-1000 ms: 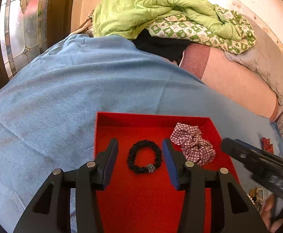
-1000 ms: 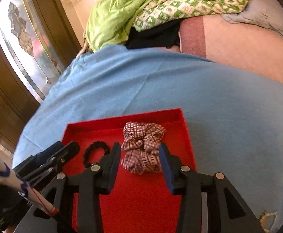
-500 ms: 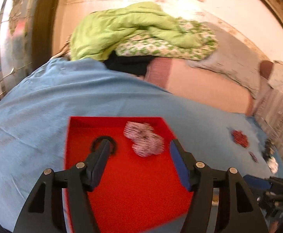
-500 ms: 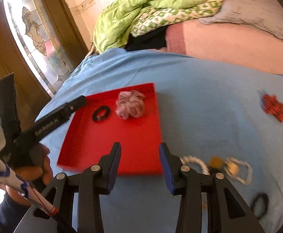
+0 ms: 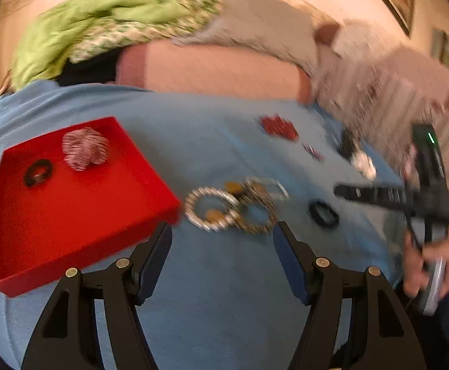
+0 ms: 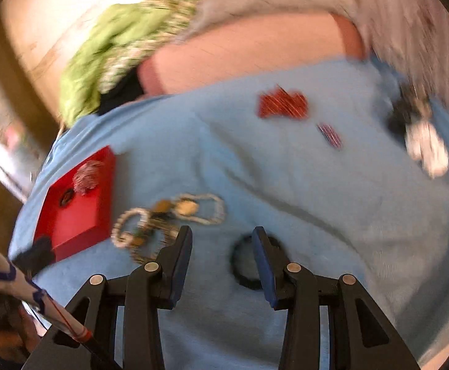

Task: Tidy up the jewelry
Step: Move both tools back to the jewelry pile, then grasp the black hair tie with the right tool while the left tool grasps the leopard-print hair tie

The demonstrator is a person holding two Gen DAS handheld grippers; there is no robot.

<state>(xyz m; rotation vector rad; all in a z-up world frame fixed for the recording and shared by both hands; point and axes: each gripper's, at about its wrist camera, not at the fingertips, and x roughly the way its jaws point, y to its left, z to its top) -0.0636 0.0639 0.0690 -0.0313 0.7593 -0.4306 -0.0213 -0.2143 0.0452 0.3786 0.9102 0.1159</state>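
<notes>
A red tray (image 5: pixel 70 215) lies on the blue bedspread at the left, also in the right wrist view (image 6: pixel 76 215). It holds a plaid scrunchie (image 5: pixel 84 149) and a black hair tie (image 5: pixel 38 172). A pile of bead necklaces (image 5: pixel 233 206) lies just right of the tray (image 6: pixel 166 219). A black ring-shaped hair tie (image 5: pixel 323 212) lies further right. My left gripper (image 5: pixel 221 243) is open and empty, just short of the necklaces. My right gripper (image 6: pixel 221 246) is open and empty, over the black ring (image 6: pixel 246 262).
A red beaded piece (image 6: pixel 283 104), a small striped clip (image 6: pixel 329 134) and a black-and-white item (image 6: pixel 418 135) lie further back on the bedspread (image 5: pixel 224 293). Green quilt (image 5: pixel 101 18) and pillows are piled at the head of the bed.
Both grippers have swung right and pulled back from the red tray. The left now faces the necklaces, the right the black ring. Both stay open.
</notes>
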